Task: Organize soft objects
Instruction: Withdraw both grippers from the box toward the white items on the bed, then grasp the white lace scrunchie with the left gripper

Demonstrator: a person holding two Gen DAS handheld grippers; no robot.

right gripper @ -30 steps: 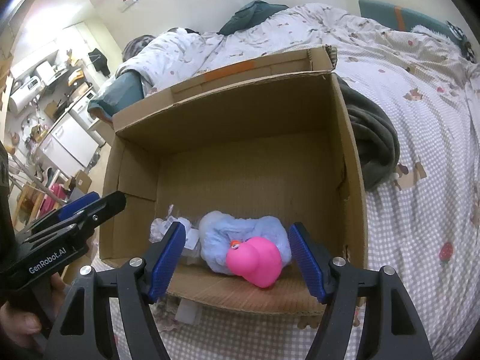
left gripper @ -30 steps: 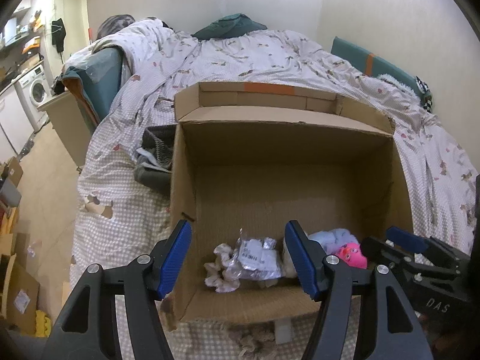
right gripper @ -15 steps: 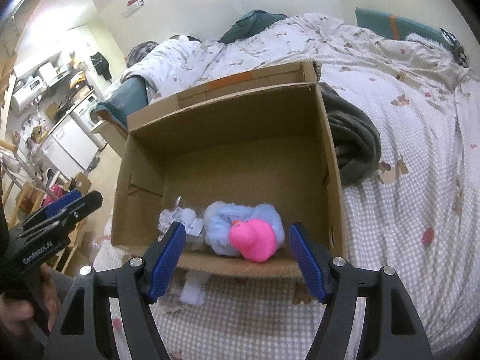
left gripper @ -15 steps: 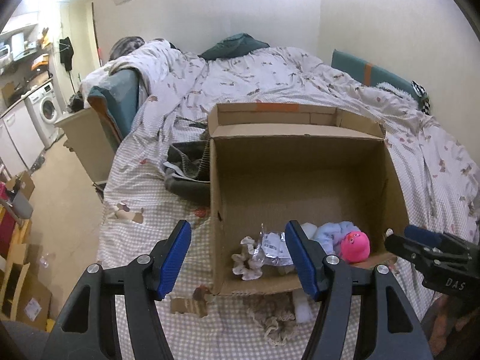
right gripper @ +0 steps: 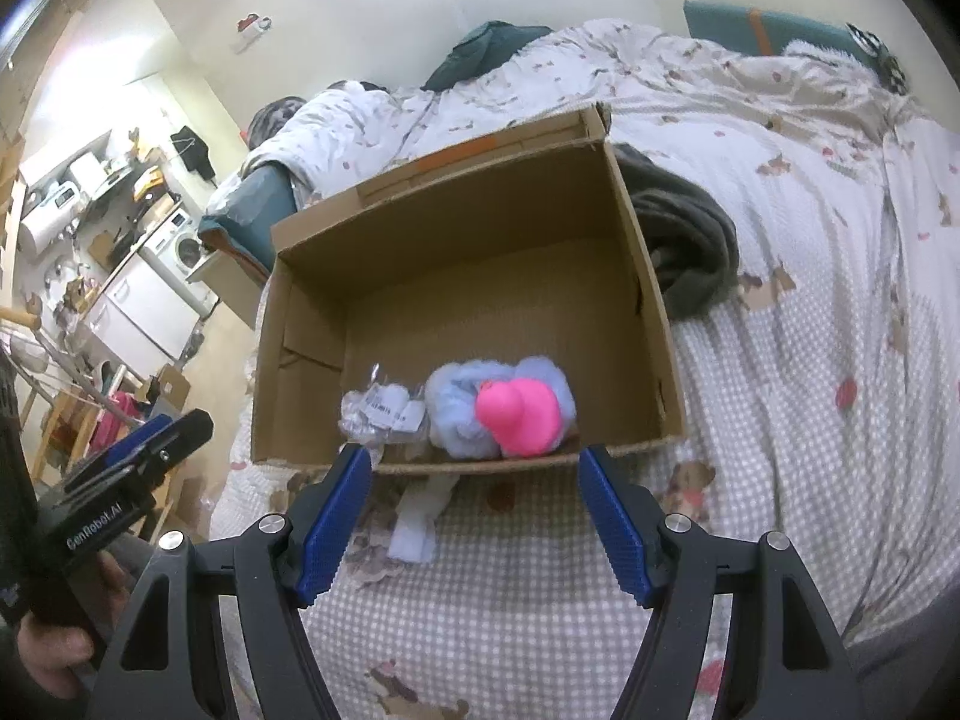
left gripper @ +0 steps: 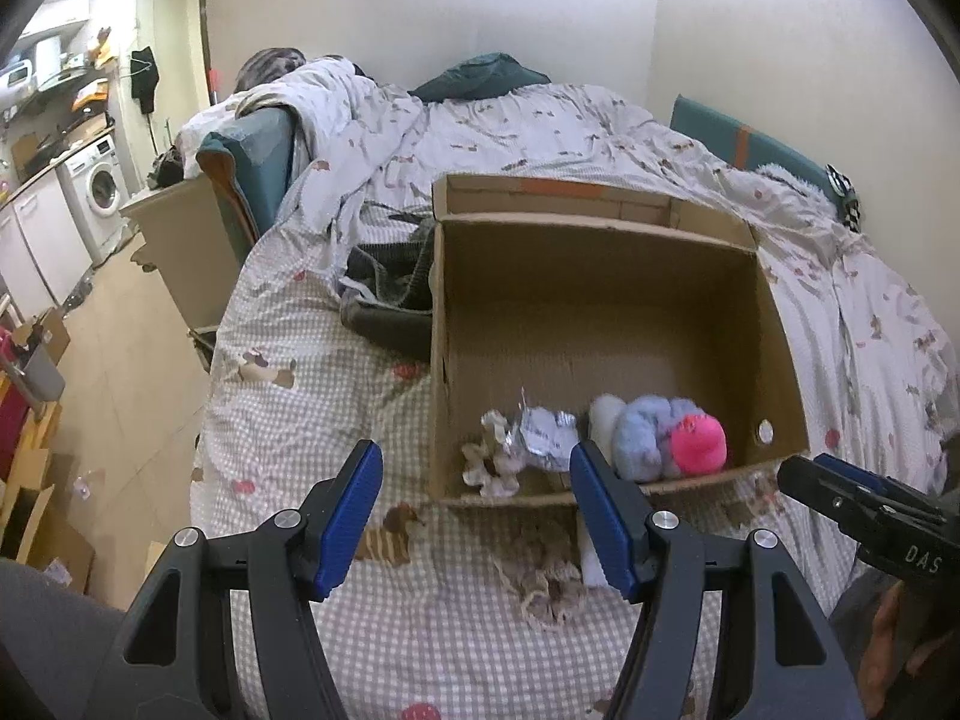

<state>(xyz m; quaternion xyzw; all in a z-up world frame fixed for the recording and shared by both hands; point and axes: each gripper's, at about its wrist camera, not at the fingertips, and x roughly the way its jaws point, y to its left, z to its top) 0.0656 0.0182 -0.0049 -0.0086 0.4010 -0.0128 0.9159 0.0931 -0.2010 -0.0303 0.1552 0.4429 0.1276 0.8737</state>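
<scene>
An open cardboard box (left gripper: pixel 774 324) (right gripper: pixel 648 300) sits on the bed. At its near wall lie a pink plush (left gripper: pixel 696 444) (right gripper: pixel 519 417), a pale blue fluffy item (left gripper: pixel 642 435) (right gripper: pixel 456 402) and a silvery plastic packet (left gripper: pixel 540 432) (right gripper: pixel 384 414). On the bed in front of the box lie a beige frilly scrunchie (left gripper: pixel 543 576) and a white folded item (right gripper: pixel 414 531). My left gripper (left gripper: pixel 474 516) is open and empty, held back from the box. My right gripper (right gripper: pixel 474 516) is open and empty, also in front of the box.
A dark grey garment (left gripper: pixel 390 300) (right gripper: pixel 690 240) lies beside the box. A rumpled duvet (left gripper: pixel 510 126) and teal pillows (left gripper: pixel 738 138) lie at the bed's far end. The bed edge drops to the floor at left, with a cabinet (left gripper: pixel 180 246) and a washing machine (left gripper: pixel 99 192).
Both grippers have pulled back and up from the box, which now looks smaller and farther. The scrunchie and white item on the bed have come into view. Both stay open.
</scene>
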